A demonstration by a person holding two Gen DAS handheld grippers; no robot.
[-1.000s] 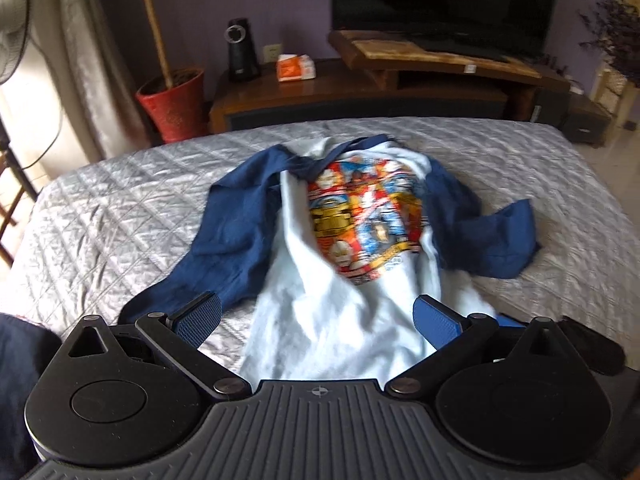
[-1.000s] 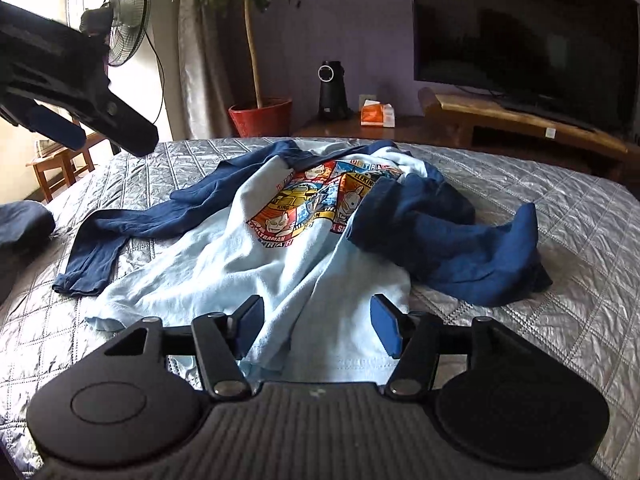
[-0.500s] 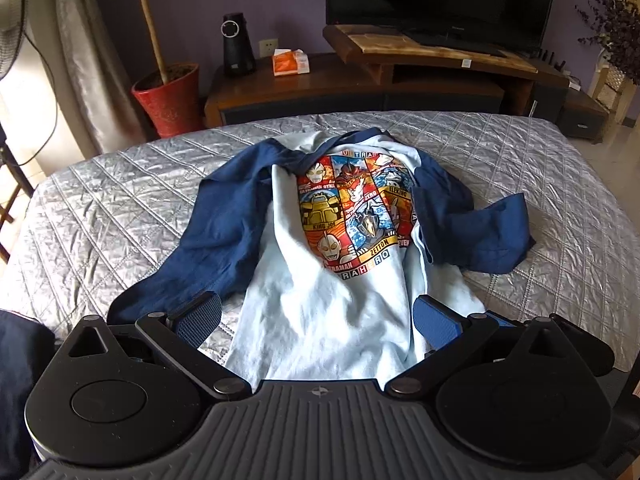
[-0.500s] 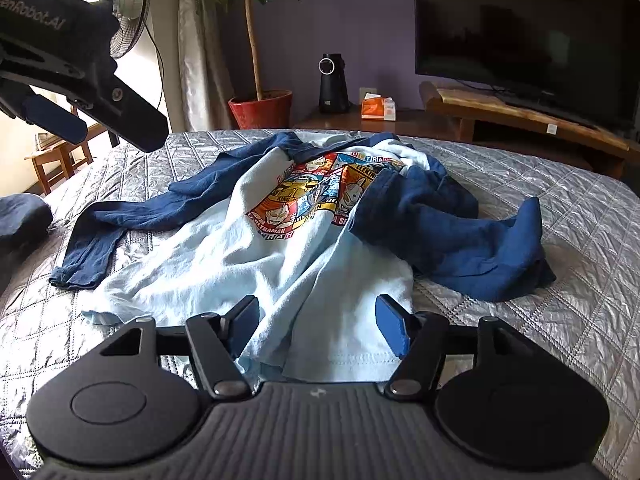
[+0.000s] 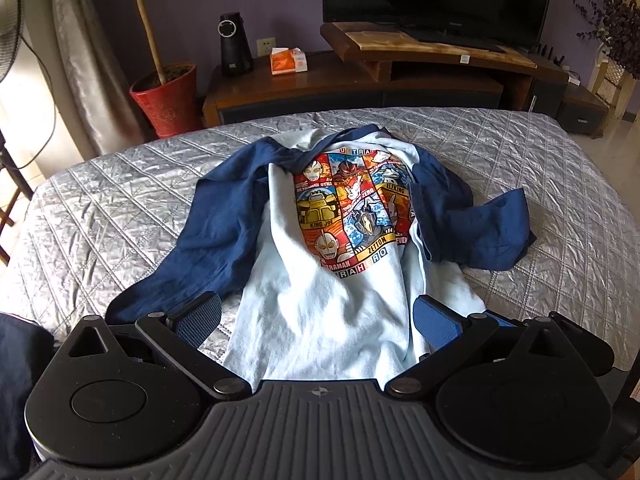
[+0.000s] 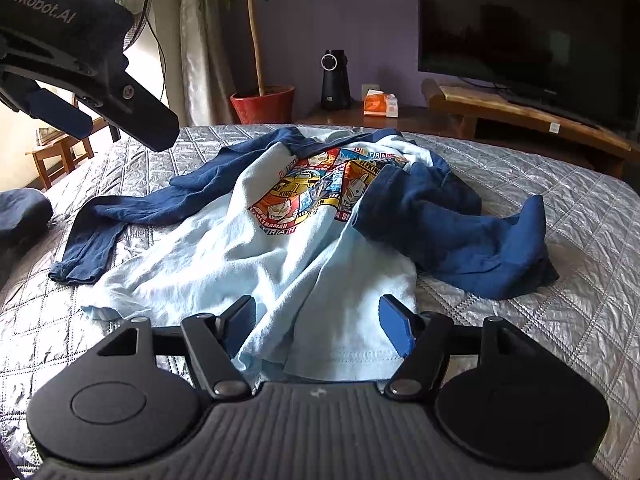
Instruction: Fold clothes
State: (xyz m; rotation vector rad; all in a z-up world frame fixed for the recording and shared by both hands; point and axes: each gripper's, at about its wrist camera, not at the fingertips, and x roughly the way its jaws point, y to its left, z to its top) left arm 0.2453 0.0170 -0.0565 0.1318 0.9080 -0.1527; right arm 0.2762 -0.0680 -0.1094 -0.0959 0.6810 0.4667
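1. Silver quilted bedspread (image 5: 120, 208) covers the bed, which fills most of both of my views.
2. Pale blue shirt (image 5: 320, 320) with navy sleeves lies face up at the middle of the bed, collar toward twelve o'clock and hem toward six, just under my tongs. It is rumpled, not yet folded.
3. Its left-side navy sleeve (image 6: 120, 220) stretches flat toward eight o'clock in my right view; the other sleeve (image 6: 460, 232) is bunched in a heap at three o'clock.
4. A bright cartoon print (image 5: 352, 208) sits on the chest, partly overlapped by the bunched sleeve in my right view.
5. My left tongs (image 5: 318, 314) stand spread wide above the hem, with the pads clear of the cloth on either side; in my right view they hang in the air at ten o'clock.
6. My right tongs (image 6: 318, 320) are opening; the hem lies between the blue pads (image 6: 394, 326), which do not press on it.
7. A red plant pot (image 5: 166, 98) stands beyond the bed at eleven o'clock.
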